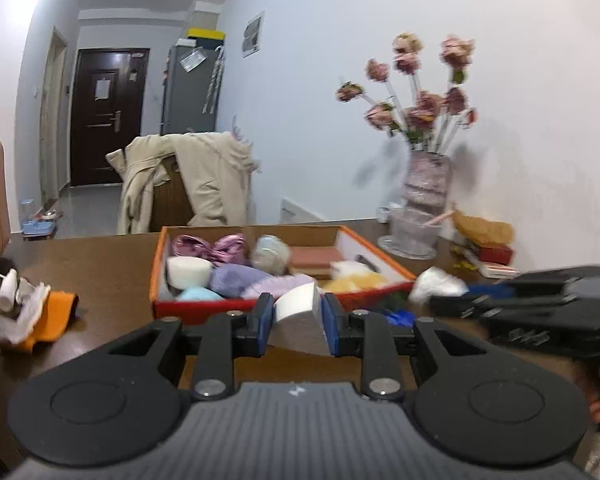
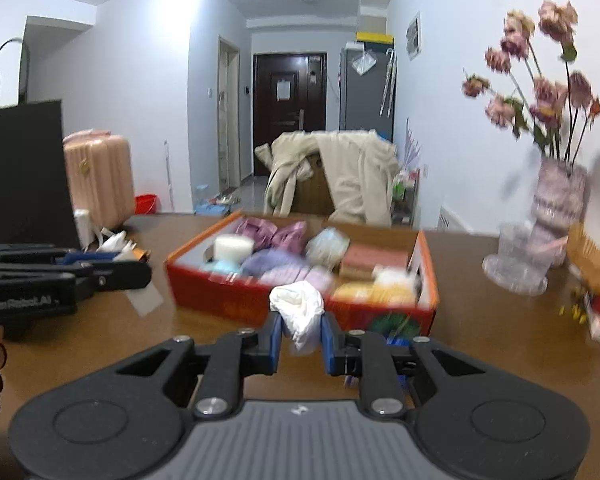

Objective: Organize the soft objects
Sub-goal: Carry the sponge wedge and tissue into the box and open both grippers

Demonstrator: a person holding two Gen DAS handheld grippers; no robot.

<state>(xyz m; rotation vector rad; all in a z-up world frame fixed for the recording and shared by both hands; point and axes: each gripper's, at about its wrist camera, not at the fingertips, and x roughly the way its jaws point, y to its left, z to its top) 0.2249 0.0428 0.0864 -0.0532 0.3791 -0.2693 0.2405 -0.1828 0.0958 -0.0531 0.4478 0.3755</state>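
The left hand-held gripper (image 1: 296,318) is clenched on a white foam wedge (image 1: 300,316), its blue pads pressed against the wedge's two sides. The wedge hangs just in front of the near wall of the orange box (image 1: 164,264), clear of the tabletop (image 1: 100,264); the gripper's own body cuts off its lower edge.

The right hand-held gripper (image 2: 300,340) grasps a crumpled white cloth (image 2: 298,308) between its blue pads. The cloth bulges above the fingers and trails below them, also just in front of the box's near wall. In the left wrist view that same gripper enters from the right of the box, dark and smeared by motion, with the white cloth at its tip; part of a hand shows behind it, cut by the frame edge.

Inside the box lie a white foam cylinder (image 1: 188,272), a shiny purple bundle (image 1: 212,246), a lilac soft piece (image 1: 236,280), a pale blue lump (image 1: 198,294), a pale ball (image 1: 270,254), a pinkish-brown block (image 1: 314,260) and yellow and white fluff (image 1: 356,280). Several overlap, so their full shapes cannot be made out, and the right wrist view blurs them badly.

Left of the box, near the tabletop's edge, sits a heap of white and orange fabric (image 1: 32,316). Right of the box stands a vase of dried pink flowers (image 1: 424,192), its blooms blurred. A small blue thing beside the box's near right corner is too hidden to name.
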